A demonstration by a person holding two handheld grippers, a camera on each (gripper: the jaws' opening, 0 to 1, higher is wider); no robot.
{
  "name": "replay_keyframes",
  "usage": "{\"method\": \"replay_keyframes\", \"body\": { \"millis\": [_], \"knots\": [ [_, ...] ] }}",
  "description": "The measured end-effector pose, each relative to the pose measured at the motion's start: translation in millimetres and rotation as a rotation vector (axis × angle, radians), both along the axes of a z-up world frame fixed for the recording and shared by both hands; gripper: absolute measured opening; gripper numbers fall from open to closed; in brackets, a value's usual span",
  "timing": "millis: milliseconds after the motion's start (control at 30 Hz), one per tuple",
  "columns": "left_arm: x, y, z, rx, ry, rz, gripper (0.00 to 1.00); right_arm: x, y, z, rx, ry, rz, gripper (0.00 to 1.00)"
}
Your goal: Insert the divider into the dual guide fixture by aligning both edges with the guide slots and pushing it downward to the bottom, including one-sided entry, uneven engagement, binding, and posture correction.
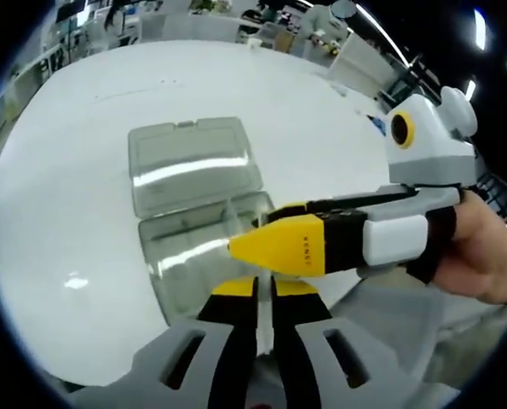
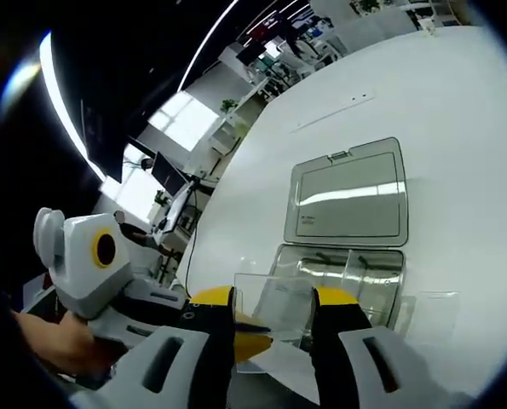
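In the left gripper view my left gripper [image 1: 264, 290] is pinched narrow just beside the clear box [image 1: 204, 213], and in the right gripper view my right gripper [image 2: 273, 311] stands wide around the clear divider [image 2: 274, 302] tilted over the box's near rim, so I fear one edge enters first and binds.

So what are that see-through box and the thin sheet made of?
The box looks like clear glossy plastic: the table shows through it and light streaks glint on its open lid. The divider seems a thin clear plastic sheet, though acrylic or glass can't be ruled out.
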State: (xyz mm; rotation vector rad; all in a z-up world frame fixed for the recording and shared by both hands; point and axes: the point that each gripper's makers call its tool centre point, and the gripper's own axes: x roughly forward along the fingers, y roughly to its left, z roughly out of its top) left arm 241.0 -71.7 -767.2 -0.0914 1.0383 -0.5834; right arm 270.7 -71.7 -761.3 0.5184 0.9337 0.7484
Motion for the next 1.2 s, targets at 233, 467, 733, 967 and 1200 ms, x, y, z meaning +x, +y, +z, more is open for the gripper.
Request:
{"method": "replay_keyframes", "body": {
  "millis": [233,467,733,967,1200],
  "knots": [
    [-3.7,1,-0.8,-0.039,0.054,-0.006,0.01,-3,2,-0.3,0.015,0.013,0.024,0.32],
    [-5.9,-1,3.5,-0.091,0.093,-0.011,0.01,-4,3,2.5,0.033,0.007,0.043,0.33],
    [-4.7,11,9.3,-0.128,0.138,0.008,0.01,-6,1,8.5,0.05,-0.026,0.071,0.39],
    [-0.8,25,12.0,-0.115,0.181,0.025,0.01,-10,-2,13.0,0.062,-0.07,0.102,0.44],
    [6.8,36,10.3,-0.079,0.239,0.05,0.01,-16,-3,20.2,0.047,-0.217,0.21,0.51]
  ]
}}
